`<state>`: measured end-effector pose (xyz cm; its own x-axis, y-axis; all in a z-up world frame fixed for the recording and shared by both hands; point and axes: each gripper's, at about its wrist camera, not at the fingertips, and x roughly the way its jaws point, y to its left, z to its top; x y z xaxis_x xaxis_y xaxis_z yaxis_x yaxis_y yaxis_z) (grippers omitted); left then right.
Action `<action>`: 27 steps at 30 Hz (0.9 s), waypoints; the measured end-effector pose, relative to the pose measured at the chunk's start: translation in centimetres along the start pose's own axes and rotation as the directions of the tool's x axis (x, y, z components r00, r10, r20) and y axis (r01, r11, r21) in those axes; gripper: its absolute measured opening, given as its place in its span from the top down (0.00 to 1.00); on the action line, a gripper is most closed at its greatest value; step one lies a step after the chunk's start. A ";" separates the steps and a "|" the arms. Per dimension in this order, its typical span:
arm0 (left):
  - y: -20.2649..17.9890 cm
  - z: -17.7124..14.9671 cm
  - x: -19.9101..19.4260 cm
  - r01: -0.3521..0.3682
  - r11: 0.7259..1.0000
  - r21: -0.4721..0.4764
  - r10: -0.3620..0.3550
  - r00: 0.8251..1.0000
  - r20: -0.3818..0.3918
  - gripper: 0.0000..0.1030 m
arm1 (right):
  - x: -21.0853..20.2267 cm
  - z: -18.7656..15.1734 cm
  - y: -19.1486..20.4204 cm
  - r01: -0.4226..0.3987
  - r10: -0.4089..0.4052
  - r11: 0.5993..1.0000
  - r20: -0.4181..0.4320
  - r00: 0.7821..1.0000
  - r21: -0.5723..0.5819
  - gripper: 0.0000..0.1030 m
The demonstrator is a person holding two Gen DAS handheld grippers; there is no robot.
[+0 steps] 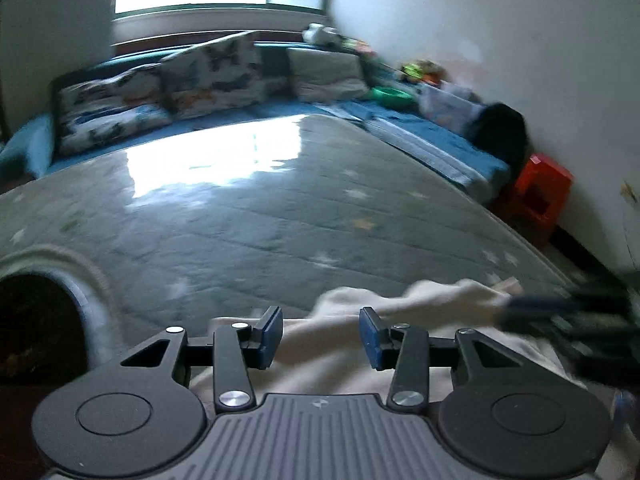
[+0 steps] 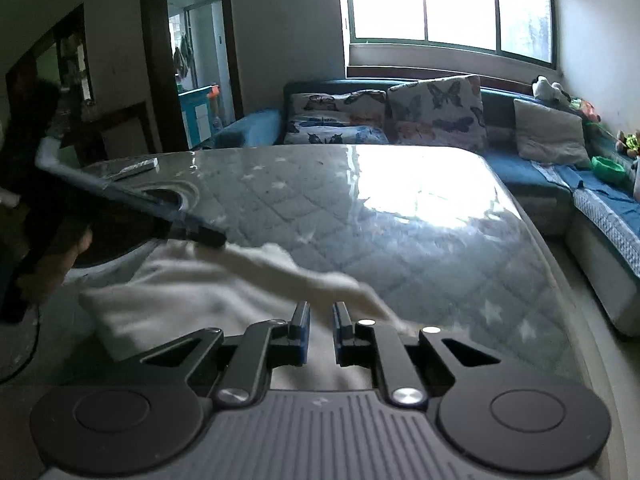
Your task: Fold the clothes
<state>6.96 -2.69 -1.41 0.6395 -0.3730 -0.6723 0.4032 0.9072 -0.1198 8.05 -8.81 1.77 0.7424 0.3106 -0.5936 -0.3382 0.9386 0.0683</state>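
A cream-white, soft fleecy garment [image 2: 208,300] lies rumpled along the near edge of the work surface, filling the lower middle of both views; one limp fold stretches toward the lower right of the left wrist view [image 1: 440,292], where it is blurred. The left gripper [image 1: 320,336] hovers over this cloth with its blue-padded black fingers spread wide and nothing between them. The right gripper [image 2: 321,332] stands over the cloth too, its pads drawn near each other with a narrow gap left, gripping nothing that shows. The cloth rests on a grey-green quilted mattress [image 2: 400,240] stitched in diamonds and scattered with pale stars, under a glossy clear cover that mirrors the window. Behind it, in the upper half of the frames, runs a blue corner sofa [image 2: 532,168] with butterfly-print cushions [image 2: 436,112] and a plain grey cushion [image 2: 548,132]. A bright window [image 2: 448,4] sits above, and a red plastic stool [image 1: 540,196] stands at the right by the white wall.
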 end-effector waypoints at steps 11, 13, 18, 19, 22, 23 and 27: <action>-0.4 -0.2 1.2 -0.016 1.000 -0.004 0.016 0.999 -0.033 0.55 | 2.0 0.5 -0.1 0.037 -0.038 0.999 -0.044 0.998 -0.035 0.84; -0.8 -1.0 -0.4 -0.033 0.999 0.017 0.033 0.999 -0.030 0.55 | 0.7 0.2 1.3 0.014 -0.016 0.998 -0.026 1.000 -0.069 0.80; -2.8 -3.7 -3.6 -0.065 0.994 0.086 0.069 0.996 -0.047 0.55 | -1.2 -0.9 4.9 -0.070 0.070 0.987 -0.008 0.998 -0.143 0.75; -3.2 -4.3 -4.2 -0.073 0.992 0.102 0.078 0.996 -0.046 0.55 | -1.4 -1.2 5.6 -0.081 0.081 0.984 -0.004 0.997 -0.156 0.74; -3.8 -6.0 -5.4 -0.106 0.988 0.110 0.110 0.994 -0.027 0.56 | -1.7 -1.8 7.4 -0.113 0.116 0.977 0.005 0.993 -0.183 0.73; -3.7 -6.4 -5.7 -0.110 0.989 0.095 0.113 0.993 -0.018 0.56 | -1.5 -2.1 7.8 -0.122 0.124 0.975 0.001 0.992 -0.187 0.73; -2.6 -7.9 -5.7 -0.113 0.993 0.025 0.114 0.993 -0.027 0.57 | -0.3 -3.4 8.5 -0.145 0.142 0.970 -0.030 0.989 -0.195 0.73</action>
<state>-2.87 -1.41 -3.02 0.6633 -0.2617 -0.7011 0.3447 0.9384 -0.0243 2.96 -1.42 -0.21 0.6695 0.4358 -0.6015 -0.5481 0.8364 -0.0041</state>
